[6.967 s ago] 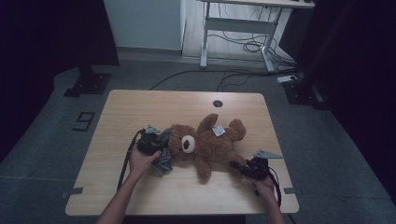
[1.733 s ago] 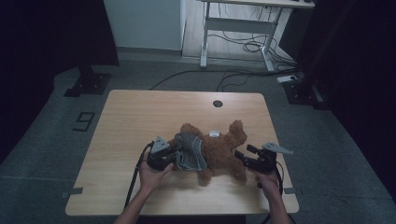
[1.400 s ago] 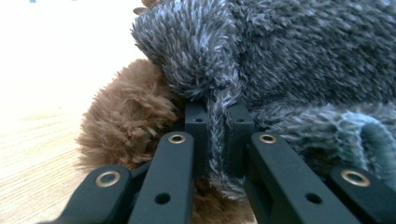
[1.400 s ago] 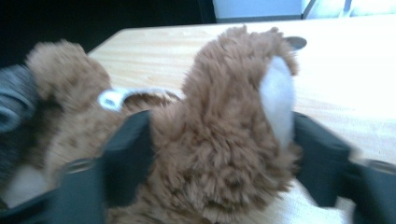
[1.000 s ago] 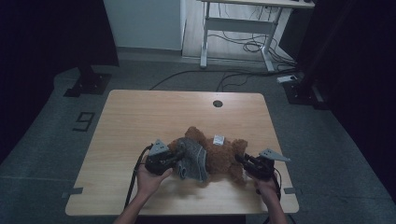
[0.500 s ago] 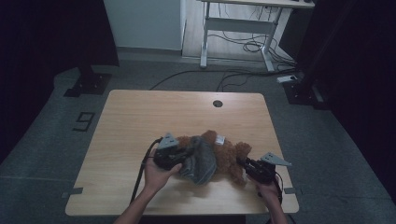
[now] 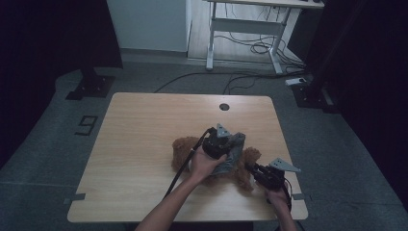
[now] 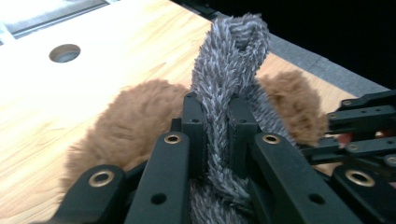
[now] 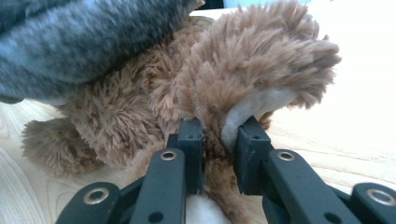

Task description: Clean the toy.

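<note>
A brown teddy bear [image 7: 185,148] lies on the wooden table [image 7: 139,134], near the front right. A grey fuzzy cloth [image 7: 235,150] is draped over its middle. My left gripper [image 7: 227,144] is above the bear and shut on a bunched fold of that grey cloth [image 8: 219,84], which stands up between the jaws. The bear's brown fur [image 8: 126,130] lies behind it. My right gripper [image 7: 252,169] is low at the bear's right end, shut on a brown limb [image 9: 247,70] with a white sole. The grey cloth [image 9: 84,42] hangs over the bear's body.
A round cable hole [image 7: 224,107] sits near the table's far edge. Bare wood stretches to the left and far side of the bear. Beyond the table stand a white desk frame [image 7: 240,29] and floor cables [image 7: 250,48]. The right table edge is close to my right hand.
My left gripper has moved right and slightly up across the bear, dragging the grey cloth with it. The bear has shifted right. The right gripper has stayed in place on the limb.
</note>
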A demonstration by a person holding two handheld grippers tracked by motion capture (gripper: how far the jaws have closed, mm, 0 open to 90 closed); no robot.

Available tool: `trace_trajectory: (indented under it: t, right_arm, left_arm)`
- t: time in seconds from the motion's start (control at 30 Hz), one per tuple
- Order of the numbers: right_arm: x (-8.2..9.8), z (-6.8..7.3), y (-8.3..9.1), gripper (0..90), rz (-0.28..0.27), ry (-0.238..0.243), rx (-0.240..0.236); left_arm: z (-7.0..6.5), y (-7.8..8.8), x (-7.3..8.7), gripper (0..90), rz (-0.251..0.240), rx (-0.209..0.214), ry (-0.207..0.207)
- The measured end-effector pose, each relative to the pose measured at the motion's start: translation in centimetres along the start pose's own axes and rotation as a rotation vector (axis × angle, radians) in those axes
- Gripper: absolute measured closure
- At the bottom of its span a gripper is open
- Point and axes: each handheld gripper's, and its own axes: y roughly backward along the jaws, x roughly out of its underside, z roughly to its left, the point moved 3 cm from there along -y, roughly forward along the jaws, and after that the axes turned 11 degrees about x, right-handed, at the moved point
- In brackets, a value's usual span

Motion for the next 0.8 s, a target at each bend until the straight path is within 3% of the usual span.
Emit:
trace_trajectory:
  t: [0.2, 0.33, 0.47, 0.67, 0.8]
  right_arm:
    - [0.1, 0.0, -0.1, 75.7, 0.010, -0.007, -0.007]
    - [0.1, 0.0, -0.1, 75.8, 0.015, -0.020, -0.004]
    - [0.2, 0.0, -0.1, 75.7, 0.023, -0.024, -0.004]
    - [0.2, 0.0, -0.1, 75.8, 0.029, -0.028, -0.010]
    - [0.2, -0.1, -0.1, 75.9, 0.031, -0.035, -0.012]
  left_arm:
    - [2.7, 3.5, 2.0, 80.5, 0.027, -0.097, 0.007]
    - [4.2, 5.8, 3.5, 80.6, 0.039, -0.136, 0.023]
    - [6.3, 8.0, 5.0, 80.7, 0.012, -0.144, 0.089]
    - [8.1, 11.3, 6.7, 80.7, -0.001, -0.193, 0.127]
    - [8.5, 12.0, 7.9, 80.9, 0.008, -0.209, 0.140]
